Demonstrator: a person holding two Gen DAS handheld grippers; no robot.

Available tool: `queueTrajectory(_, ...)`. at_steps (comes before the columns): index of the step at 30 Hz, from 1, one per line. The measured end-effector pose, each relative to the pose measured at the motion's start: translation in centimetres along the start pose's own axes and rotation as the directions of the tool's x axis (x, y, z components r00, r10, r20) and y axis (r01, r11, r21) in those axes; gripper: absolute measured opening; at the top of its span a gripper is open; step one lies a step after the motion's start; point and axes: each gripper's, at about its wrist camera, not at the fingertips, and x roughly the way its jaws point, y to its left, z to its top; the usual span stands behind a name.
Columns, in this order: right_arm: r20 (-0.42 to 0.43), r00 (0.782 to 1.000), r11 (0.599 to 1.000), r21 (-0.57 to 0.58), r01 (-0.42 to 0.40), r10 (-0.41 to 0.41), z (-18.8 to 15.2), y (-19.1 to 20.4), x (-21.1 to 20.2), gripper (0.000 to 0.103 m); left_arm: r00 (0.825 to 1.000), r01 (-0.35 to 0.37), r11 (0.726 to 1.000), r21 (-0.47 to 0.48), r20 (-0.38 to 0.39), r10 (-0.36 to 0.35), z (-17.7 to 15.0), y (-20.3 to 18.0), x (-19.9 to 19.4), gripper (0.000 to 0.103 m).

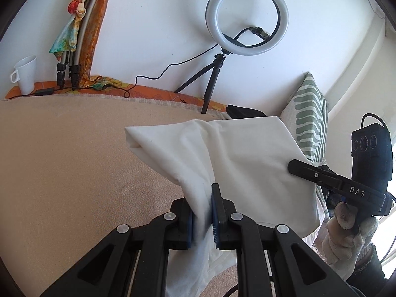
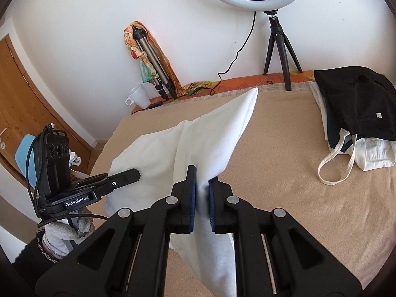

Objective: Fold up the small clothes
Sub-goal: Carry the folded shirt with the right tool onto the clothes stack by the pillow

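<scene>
White cotton garment [image 1: 222,158], one item, held lifted above the beige blanket [image 1: 61,160]. Left gripper [image 1: 201,212] clamped on a bunched edge; right gripper [image 2: 201,198] likewise clamped, at three o'clock from the left. Likely light, limp, prone to sagging; best gripped at corners or hems.

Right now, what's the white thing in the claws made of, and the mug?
The white cloth looks like soft matte cotton: it drapes and creases between the left claw and right claw. The white mug looks like smooth ceramic, perhaps plastic.
</scene>
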Motion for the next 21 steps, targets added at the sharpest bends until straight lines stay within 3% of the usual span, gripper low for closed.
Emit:
queueTrajectory(9, 0.074, 0.993, 0.995, 0.028, 0.094, -0.095, 2.1, -6.5, -5.2, 0.01, 0.999, 0.052, 0.996, 0.078, -0.004, -0.052, 3.6, -7.3, 5.5, 0.009)
queueTrajectory(21, 0.145, 0.962, 0.972, 0.084, 0.221, -0.231, 6.4, -16.3, -10.1, 0.01, 0.997, 0.075, 0.981, 0.179, -0.02, -0.073, 9.4, -15.7, 14.1, 0.009)
